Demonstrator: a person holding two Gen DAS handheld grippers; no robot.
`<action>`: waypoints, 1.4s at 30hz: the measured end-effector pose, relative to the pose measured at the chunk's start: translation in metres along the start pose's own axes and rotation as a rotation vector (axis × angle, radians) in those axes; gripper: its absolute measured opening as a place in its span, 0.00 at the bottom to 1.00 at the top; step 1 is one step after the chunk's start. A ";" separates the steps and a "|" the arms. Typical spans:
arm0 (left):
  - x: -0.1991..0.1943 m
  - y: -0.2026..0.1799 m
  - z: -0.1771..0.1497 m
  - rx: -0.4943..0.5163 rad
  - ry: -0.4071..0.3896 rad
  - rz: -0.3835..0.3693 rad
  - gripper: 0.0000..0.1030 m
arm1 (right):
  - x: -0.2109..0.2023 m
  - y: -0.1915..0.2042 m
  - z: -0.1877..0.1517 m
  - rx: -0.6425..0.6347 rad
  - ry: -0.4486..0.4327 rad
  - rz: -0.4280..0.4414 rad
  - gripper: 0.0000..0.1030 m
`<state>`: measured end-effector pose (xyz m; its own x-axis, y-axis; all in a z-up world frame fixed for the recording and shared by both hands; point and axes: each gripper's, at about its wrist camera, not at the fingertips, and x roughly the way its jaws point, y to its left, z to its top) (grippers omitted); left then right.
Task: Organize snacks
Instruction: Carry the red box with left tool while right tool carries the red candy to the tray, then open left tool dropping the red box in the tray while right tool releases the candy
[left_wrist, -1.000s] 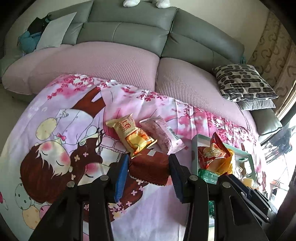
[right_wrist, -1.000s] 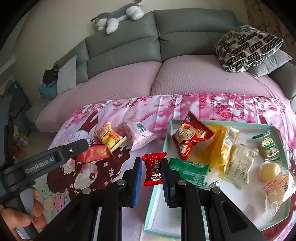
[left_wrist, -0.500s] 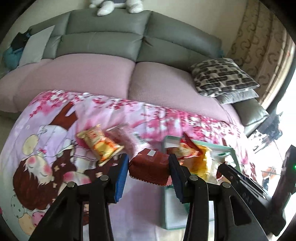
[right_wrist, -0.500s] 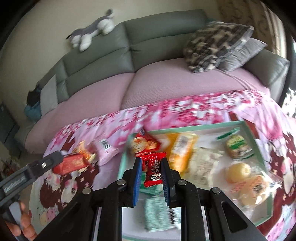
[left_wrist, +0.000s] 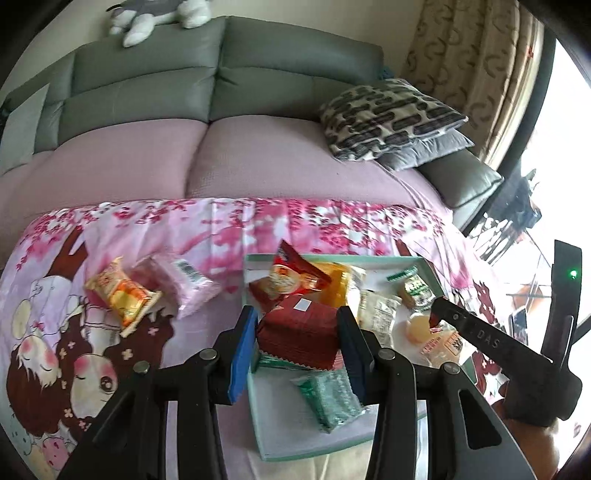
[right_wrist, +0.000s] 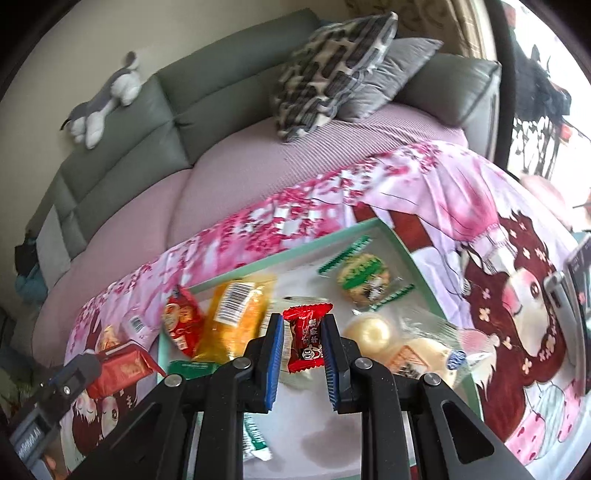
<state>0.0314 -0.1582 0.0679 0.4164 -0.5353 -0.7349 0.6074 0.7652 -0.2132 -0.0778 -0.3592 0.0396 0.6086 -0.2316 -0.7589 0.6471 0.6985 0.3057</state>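
Both grippers carry snacks over the tray.

The left gripper (left_wrist: 297, 341) squeezes a dark red packet (left_wrist: 299, 334); the right gripper (right_wrist: 303, 349) squeezes a small red candy (right_wrist: 307, 341). A second ago both were over the blanket (left_wrist: 184, 229). Now they hang above the crowded tray (left_wrist: 258, 417). Dropped snacks could slide off the pile.

My left wrist camera looks forward along its fingers, down from close above the near left corner of the tray (left_wrist: 258, 424), toward the sofa (left_wrist: 221, 74). My right wrist camera sits close over the tray (right_wrist: 417, 266) interior, tilted, facing the same sofa (right_wrist: 177, 110). Both views share tray, patterned cloth (left_wrist: 184, 229) and sofa.
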 end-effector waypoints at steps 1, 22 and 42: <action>0.002 -0.003 -0.001 0.001 0.003 -0.005 0.44 | 0.000 -0.003 0.000 0.008 0.004 -0.002 0.21; 0.030 -0.017 -0.009 -0.020 0.023 -0.040 0.44 | 0.018 -0.002 -0.006 0.008 0.071 -0.009 0.21; 0.042 -0.012 -0.013 -0.067 0.090 -0.051 0.57 | 0.029 -0.002 -0.010 -0.005 0.121 -0.039 0.24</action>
<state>0.0332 -0.1849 0.0317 0.3219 -0.5417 -0.7765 0.5779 0.7621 -0.2921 -0.0659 -0.3605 0.0118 0.5234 -0.1754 -0.8338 0.6664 0.6940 0.2724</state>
